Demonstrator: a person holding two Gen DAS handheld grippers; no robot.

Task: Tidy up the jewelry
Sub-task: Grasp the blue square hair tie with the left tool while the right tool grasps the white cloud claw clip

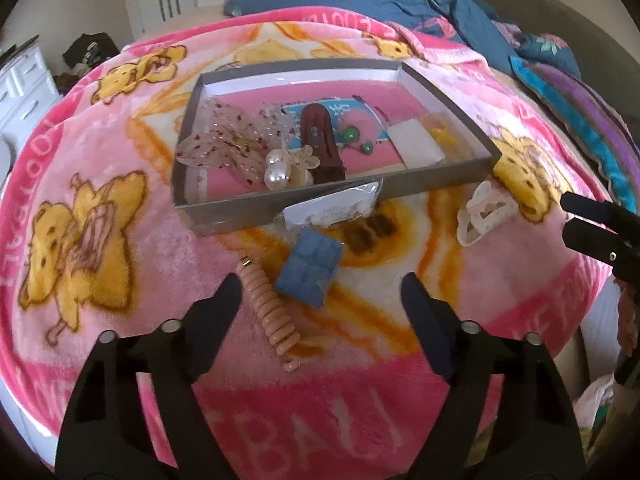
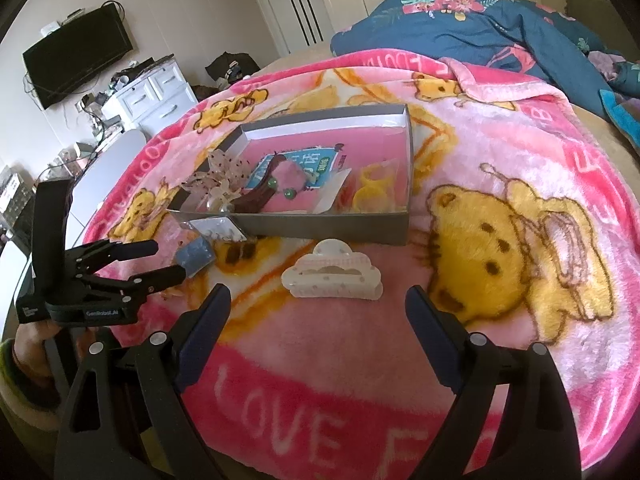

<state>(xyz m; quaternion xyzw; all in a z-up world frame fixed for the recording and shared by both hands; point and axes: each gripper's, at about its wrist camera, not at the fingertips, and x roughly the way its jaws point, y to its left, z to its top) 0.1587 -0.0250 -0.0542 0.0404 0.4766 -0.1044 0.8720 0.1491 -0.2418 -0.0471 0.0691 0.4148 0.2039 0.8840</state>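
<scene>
A grey box (image 1: pixel 448 178) (image 2: pixel 332 226) lies on the pink blanket and holds a sequined flower clip (image 1: pixel 224 140), pearls (image 1: pixel 277 166), a brown clip (image 1: pixel 320 136) and green beads (image 1: pixel 350 134). In front of it lie a blue packet (image 1: pixel 310 266) (image 2: pixel 195 256), a peach spiral hair tie (image 1: pixel 272 312), a clear packet (image 1: pixel 332 206) and a white claw clip (image 1: pixel 486 212) (image 2: pixel 332 276). My left gripper (image 1: pixel 320 292) (image 2: pixel 170 258) is open and empty, just above the spiral tie and blue packet. My right gripper (image 2: pixel 316 304) (image 1: pixel 568 216) is open and empty, just short of the white claw clip.
A blue floral duvet (image 2: pixel 480 24) is bunched at the bed's far end. A white dresser (image 2: pixel 148 92) and a wall TV (image 2: pixel 76 56) stand left of the bed. The blanket's edge drops off at the left and near side.
</scene>
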